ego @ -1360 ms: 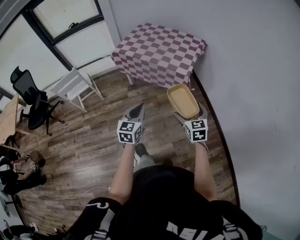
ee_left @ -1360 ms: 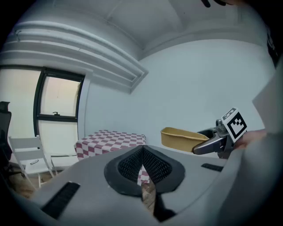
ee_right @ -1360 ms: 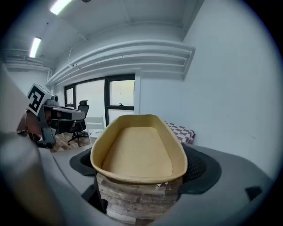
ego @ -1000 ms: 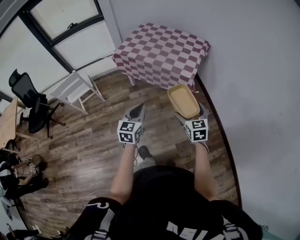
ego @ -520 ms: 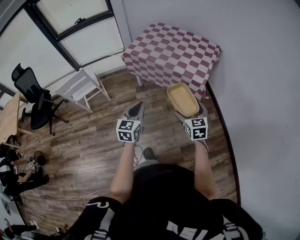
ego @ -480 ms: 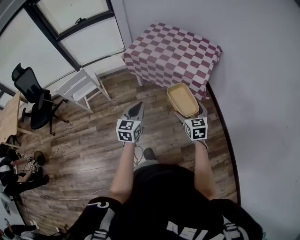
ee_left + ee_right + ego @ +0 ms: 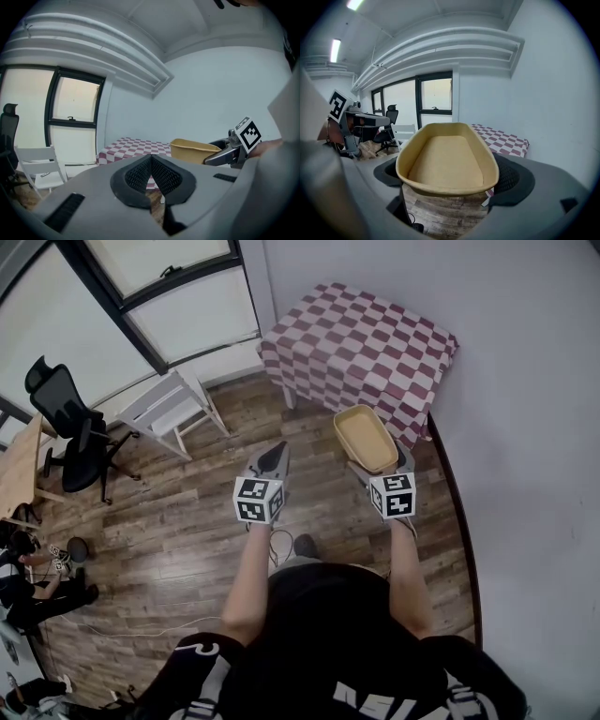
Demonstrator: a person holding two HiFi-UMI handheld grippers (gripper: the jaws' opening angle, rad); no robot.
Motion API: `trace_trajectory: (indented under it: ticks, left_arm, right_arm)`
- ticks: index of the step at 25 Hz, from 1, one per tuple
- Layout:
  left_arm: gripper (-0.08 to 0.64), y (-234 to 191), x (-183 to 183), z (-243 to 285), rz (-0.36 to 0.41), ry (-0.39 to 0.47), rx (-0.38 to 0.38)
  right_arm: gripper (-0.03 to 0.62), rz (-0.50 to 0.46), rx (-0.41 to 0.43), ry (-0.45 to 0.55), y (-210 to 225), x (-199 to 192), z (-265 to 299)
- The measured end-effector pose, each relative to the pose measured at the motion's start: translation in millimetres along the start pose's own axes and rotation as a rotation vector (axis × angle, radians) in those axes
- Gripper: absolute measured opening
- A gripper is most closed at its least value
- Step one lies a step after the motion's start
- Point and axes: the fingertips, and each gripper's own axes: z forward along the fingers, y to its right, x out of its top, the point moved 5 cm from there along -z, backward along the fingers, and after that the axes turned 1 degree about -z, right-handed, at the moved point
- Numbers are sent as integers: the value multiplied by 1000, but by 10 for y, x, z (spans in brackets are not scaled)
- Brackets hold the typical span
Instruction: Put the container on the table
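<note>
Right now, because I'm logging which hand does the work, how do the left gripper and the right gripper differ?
The right gripper is shut on the near end of the yellow container. The left gripper is shut on nothing, with its pads together. The right gripper is closer to the checkered table and the wall, while the left gripper hangs over wood floor. Both point forward, side by side.

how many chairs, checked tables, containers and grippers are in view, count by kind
Chairs: 2, a white slatted chair and a black office chair
Red-and-white checked table: 1
Yellow oval plastic container: 1, gripped by the right gripper
Grippers: 2, the left gripper closed and empty
Total: 6
</note>
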Motion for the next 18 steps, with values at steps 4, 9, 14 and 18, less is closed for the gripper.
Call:
trace_trajectory:
  ticks: [4, 9, 14, 18]
  left_arm:
    - [26, -122, -27, -47, 2, 3, -6]
    - [26, -226, -104, -64, -9, -3, -10]
    - [26, -268, -92, -10, -22, 1, -14]
    - [26, -288, -75, 80, -26, 9, -8]
  right_arm:
    - [555, 1, 5, -1, -149, 10, 101]
    - [555, -3, 2, -11, -249, -12, 167]
    - [555, -1, 6, -21, -252, 17, 220]
    - [555, -13, 25, -19, -226, 36, 325]
